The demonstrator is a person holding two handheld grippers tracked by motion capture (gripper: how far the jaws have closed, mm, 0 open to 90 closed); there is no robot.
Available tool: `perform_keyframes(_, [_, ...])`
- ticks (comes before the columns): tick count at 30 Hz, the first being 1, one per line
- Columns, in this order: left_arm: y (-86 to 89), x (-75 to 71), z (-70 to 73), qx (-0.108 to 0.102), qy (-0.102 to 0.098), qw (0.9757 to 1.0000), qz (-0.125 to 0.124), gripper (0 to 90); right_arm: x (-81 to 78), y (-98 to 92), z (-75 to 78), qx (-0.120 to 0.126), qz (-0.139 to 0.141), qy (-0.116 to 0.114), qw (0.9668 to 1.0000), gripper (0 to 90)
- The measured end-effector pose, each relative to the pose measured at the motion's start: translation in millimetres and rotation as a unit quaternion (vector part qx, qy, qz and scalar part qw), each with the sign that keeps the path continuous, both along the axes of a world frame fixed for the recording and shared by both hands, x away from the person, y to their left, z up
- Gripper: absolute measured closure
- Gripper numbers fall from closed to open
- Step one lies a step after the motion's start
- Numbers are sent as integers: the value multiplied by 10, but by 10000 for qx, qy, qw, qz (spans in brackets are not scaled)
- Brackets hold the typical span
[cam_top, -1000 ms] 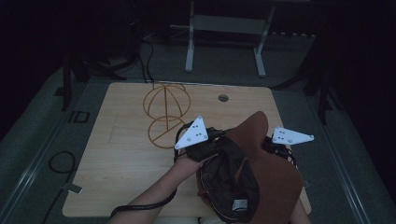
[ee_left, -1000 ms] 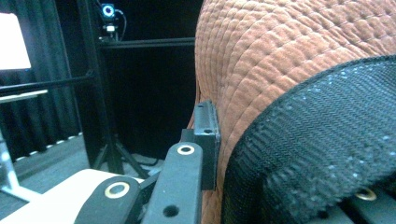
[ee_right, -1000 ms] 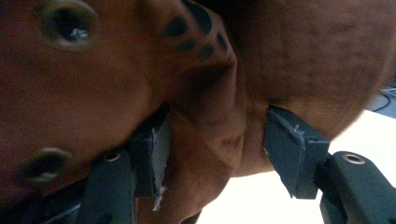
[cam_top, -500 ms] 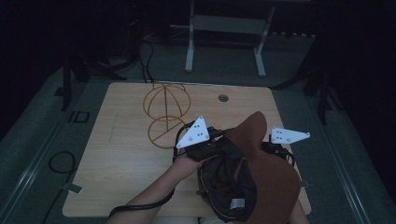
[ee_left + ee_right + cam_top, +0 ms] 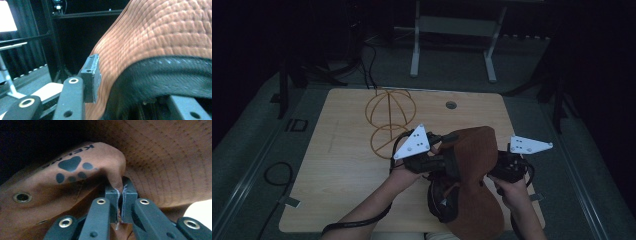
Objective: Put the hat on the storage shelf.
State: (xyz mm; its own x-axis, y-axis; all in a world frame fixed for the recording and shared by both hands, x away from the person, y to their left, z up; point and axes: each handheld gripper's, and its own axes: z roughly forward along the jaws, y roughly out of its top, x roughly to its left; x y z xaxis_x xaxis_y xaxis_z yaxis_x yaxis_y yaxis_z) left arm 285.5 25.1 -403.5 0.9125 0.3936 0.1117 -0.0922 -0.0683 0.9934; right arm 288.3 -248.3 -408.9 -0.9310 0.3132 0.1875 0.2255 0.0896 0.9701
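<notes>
While the right gripper (image 5: 119, 195) has its jaws pressed together on a fold of the brown quilted fabric hat with a black lining (image 5: 472, 170), the left gripper (image 5: 439, 150) has just been opening, its pad (image 5: 92, 77) standing just off the cloth that lies between its jaws. The hat hangs between both grippers over the near right part of the light wooden table (image 5: 342, 170), near the wire hat stand (image 5: 388, 120).

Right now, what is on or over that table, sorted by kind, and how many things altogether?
Brown hat: 1
Wire hat stand: 1
Hand-held gripper: 2, left and right
Round grommet in the table top: 1
Total: 5
</notes>
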Motion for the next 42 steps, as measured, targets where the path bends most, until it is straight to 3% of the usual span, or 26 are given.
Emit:
perform_keyframes(7, [233,-2,-39,12,221,9993,295,521,37,-168,93,202,-317,-42,9993,866])
perform_keyframes(13, [462,-33,-145,167,315,9977,568,521,98,-313,202,261,-701,-153,9971,865])
perform_keyframes(19, [706,-78,-327,305,509,9947,844,505,216,-427,256,321,-1046,-151,9939,865])
perform_keyframes(25, [891,-154,-521,576,567,9909,1076,506,340,-454,287,379,-1175,-105,9923,864])
perform_keyframes(30, [1050,-221,-750,864,741,9844,1340,505,443,-442,319,464,-1256,-74,9910,863])
perform_keyframes(33, [1169,-260,-926,917,972,9799,1480,504,500,-411,346,462,-1297,-63,9905,863])
perform_keyframes(34, [1227,-286,-1012,974,1029,9774,1572,504,514,-405,353,452,-1299,-56,9905,863])
perform_keyframes(36, [1285,-319,-1094,1036,1076,9752,1633,504,559,-385,371,485,-1315,-30,9901,863])
perform_keyframes(38, [1366,-352,-1192,1090,1194,9715,1732,492,598,-365,388,464,-1336,-37,9899,863])
perform_keyframes(39, [1406,-366,-1238,1101,1259,9695,1794,481,622,-353,397,451,-1366,-33,9896,863])
perform_keyframes(42, [1510,-397,-1373,1280,1477,9589,2060,437,705,-313,420,406,-1403,-16,9893,863])
